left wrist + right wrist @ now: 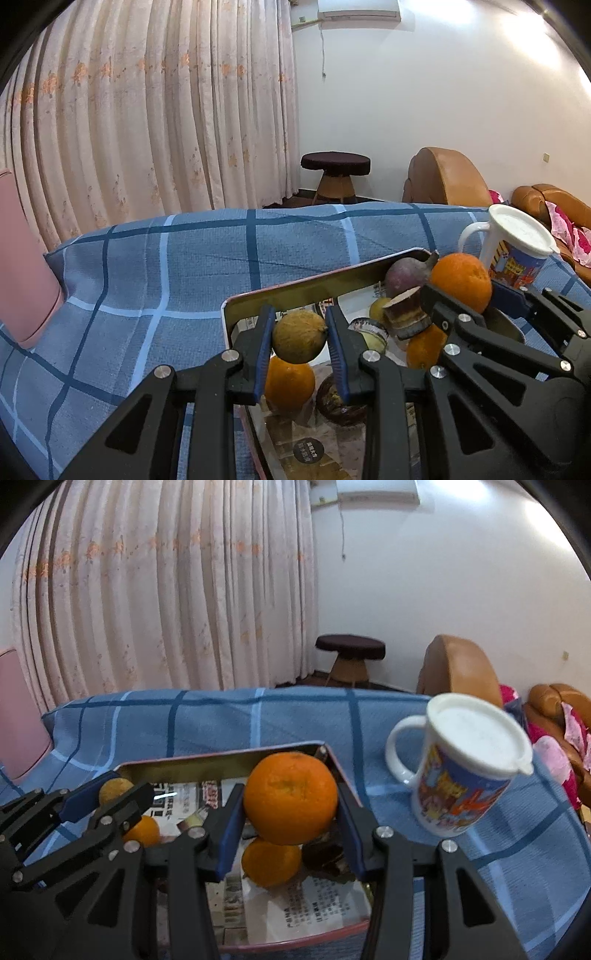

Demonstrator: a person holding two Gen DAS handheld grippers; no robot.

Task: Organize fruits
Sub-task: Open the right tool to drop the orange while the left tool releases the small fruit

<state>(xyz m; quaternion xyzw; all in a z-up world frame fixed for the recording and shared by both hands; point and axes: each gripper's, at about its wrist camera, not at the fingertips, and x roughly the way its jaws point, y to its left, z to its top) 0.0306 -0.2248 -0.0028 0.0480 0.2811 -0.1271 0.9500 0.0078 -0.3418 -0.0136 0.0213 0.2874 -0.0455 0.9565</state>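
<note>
My left gripper (300,341) is shut on a small brownish-yellow fruit (299,336), held above the rectangular metal tray (295,286). My right gripper (291,805) is shut on a big orange (290,797) above the same tray (184,762). In the left wrist view the right gripper (460,291) carries that orange (461,280) at the tray's right side. In the right wrist view the left gripper (107,794) holds the small fruit (115,789) at the left. Below lie more oranges (289,382) (271,862), a purple fruit (406,277), a cut sugarcane piece (404,314) and dark halved fruit (338,400).
The tray, lined with newspaper (295,904), sits on a blue checked cloth (166,266). A lidded printed mug (465,768) stands just right of the tray. A pink chair back (22,266) is at the left; a stool (335,173) and brown sofa (447,177) lie beyond.
</note>
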